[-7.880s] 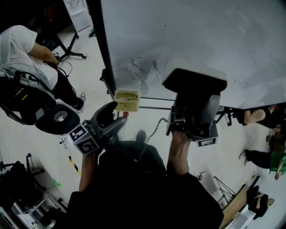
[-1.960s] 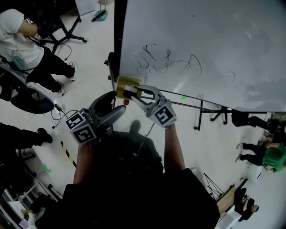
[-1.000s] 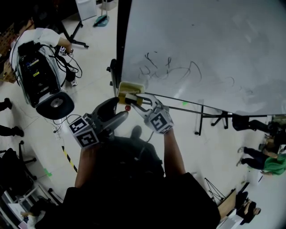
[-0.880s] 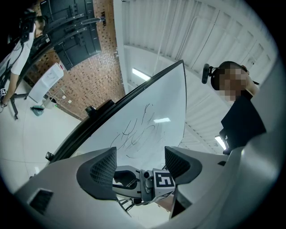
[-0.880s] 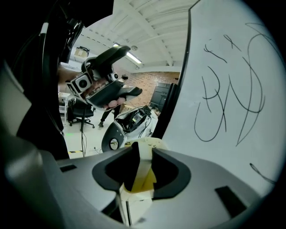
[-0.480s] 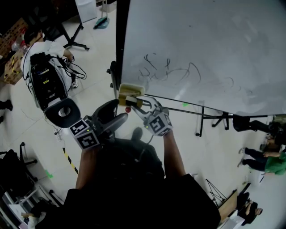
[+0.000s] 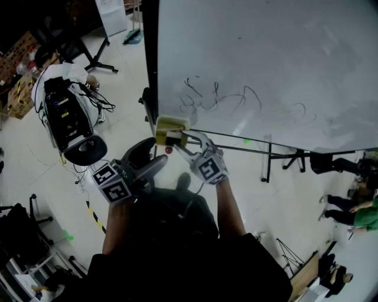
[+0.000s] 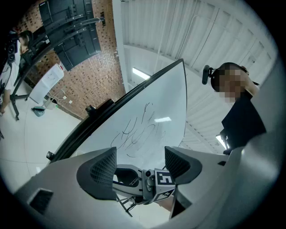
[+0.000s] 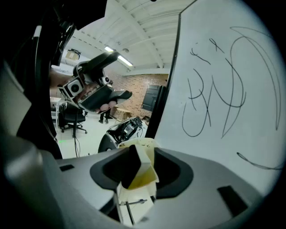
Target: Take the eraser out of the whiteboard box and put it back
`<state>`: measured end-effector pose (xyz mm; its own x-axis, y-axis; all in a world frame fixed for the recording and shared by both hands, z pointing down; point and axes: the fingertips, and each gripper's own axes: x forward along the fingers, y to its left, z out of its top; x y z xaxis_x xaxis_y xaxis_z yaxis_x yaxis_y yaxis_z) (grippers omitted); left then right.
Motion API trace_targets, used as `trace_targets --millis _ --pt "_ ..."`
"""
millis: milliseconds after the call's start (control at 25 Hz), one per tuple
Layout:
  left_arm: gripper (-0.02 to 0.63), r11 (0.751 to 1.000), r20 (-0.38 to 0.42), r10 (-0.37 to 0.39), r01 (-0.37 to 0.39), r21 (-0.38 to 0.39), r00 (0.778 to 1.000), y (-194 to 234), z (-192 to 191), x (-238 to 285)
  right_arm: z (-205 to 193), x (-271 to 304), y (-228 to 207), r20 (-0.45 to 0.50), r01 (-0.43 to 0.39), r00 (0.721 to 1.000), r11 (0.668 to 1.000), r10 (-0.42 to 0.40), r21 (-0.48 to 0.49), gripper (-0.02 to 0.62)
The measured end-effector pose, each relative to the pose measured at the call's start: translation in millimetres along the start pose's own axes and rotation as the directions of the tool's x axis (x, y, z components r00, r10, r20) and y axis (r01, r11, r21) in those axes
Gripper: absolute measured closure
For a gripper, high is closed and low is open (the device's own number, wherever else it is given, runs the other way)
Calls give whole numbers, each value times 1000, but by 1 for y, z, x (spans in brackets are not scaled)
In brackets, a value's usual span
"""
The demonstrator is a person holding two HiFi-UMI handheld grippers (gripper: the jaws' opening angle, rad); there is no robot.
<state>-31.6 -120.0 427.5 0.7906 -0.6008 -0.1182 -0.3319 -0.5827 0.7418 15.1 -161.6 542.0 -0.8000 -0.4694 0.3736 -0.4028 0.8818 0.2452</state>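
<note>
1. the right gripper (image 9: 142,171) reaches forward and slightly downward to the whiteboard box (image 7: 170,126), which sits at the lower left corner of the whiteboard (image 7: 266,59). its jaws are opening.
2. the eraser (image 9: 135,172) sits tilted between those jaws, over the box.
3. the left gripper (image 8: 140,169) hovers roughly level, left of the box and nearer the person, with its jaws apart and empty.

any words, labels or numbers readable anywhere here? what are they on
No readable text in these views.
Whiteboard: pen scribbles, loops only, no legible word.
Left marker cube and right marker cube: black-and-white code squares, no letters.
White sheet on a stand, top left of the head view: too small to read.
</note>
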Motion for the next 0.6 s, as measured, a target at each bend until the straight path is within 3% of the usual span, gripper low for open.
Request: trace_targets --millis 280,440,600 --pt "275 1000 -6 5 -5 8 1000 -4 0 3 40 -31 -25 194 6 980 975 -50 223 399" --pt "275 1000 -12 5 -5 13 1000 -7 -1 6 67 -55 -45 320 -18 942 938 -99 345 422" --pt "275 1000 -9 11 -11 13 1000 -9 -1 8 87 -81 -56 428 -69 896 917 -117 394 439"
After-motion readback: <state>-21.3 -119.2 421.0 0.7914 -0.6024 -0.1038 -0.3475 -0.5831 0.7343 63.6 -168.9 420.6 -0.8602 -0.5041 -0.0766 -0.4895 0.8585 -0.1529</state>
